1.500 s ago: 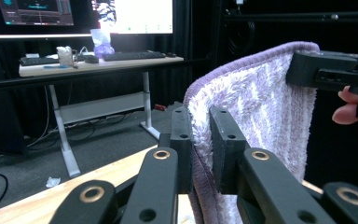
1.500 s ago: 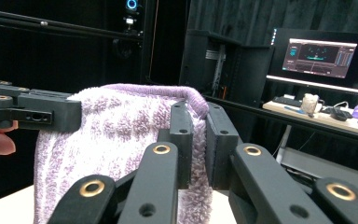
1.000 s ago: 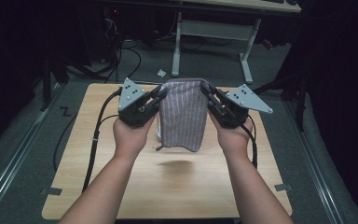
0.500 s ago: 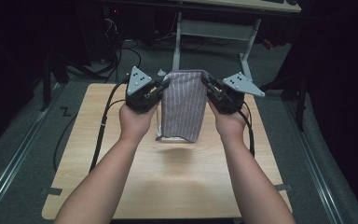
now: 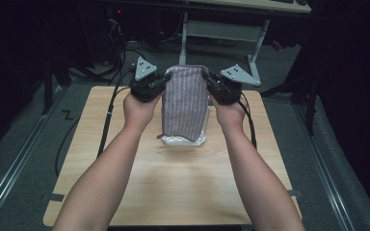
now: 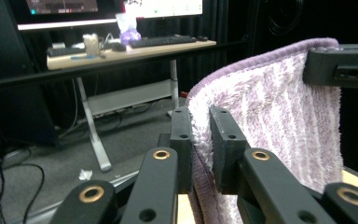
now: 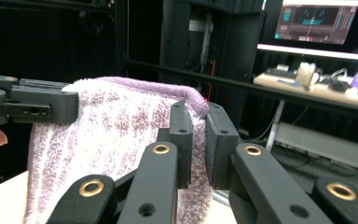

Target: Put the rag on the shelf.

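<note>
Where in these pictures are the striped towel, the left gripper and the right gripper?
striped towel point(image 5: 184, 103): high view, middle of the hanging cloth.
left gripper point(image 6: 200, 140): left gripper view, between its jaw tips at the towel's edge.
right gripper point(image 7: 198, 135): right gripper view, between its jaw tips.

Towel point(image 5: 184, 101) was held up over far middle of table point(image 5: 173, 192), hanging downward. Left gripper point(image 5: 160, 83) was clamped on towel's upper left corner, right gripper point(image 5: 206, 80) on upper right corner. Container point(image 5: 183, 140) was set on table beneath towel's lower edge, between the two forearms. Desk point(image 6: 121, 51) was placed beyond table's far edge; keyboard point(image 6: 172, 41) was laid on it, monitor point(image 7: 317, 18) stood behind.
</note>
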The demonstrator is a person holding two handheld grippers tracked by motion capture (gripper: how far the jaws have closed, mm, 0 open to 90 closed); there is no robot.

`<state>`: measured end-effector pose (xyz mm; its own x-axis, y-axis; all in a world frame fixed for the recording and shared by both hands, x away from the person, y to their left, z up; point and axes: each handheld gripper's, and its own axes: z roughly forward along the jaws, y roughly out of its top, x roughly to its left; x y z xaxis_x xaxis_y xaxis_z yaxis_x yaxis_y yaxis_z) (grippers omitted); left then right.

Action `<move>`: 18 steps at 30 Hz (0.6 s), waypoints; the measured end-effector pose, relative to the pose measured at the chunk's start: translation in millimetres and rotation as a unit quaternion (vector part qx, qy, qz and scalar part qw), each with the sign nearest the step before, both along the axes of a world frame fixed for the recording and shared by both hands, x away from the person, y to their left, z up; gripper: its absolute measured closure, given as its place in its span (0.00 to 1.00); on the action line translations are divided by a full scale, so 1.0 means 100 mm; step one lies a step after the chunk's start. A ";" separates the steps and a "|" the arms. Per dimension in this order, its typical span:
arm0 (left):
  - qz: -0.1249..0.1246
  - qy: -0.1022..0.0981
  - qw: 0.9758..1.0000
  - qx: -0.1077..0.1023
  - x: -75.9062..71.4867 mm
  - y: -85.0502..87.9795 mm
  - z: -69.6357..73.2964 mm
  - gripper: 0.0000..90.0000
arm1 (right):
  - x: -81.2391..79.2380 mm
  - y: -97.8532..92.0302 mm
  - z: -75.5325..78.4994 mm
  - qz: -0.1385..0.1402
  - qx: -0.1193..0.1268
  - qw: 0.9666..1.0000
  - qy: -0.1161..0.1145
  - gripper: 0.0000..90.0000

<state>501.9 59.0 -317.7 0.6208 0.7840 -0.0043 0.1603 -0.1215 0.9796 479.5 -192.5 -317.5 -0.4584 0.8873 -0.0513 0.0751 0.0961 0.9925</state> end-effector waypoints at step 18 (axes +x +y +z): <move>0.022 0.055 0.998 0.038 0.46 -0.14 -0.22 0.87 | 0.54 0.06 -0.13 -0.038 -0.052 0.996 0.055 0.92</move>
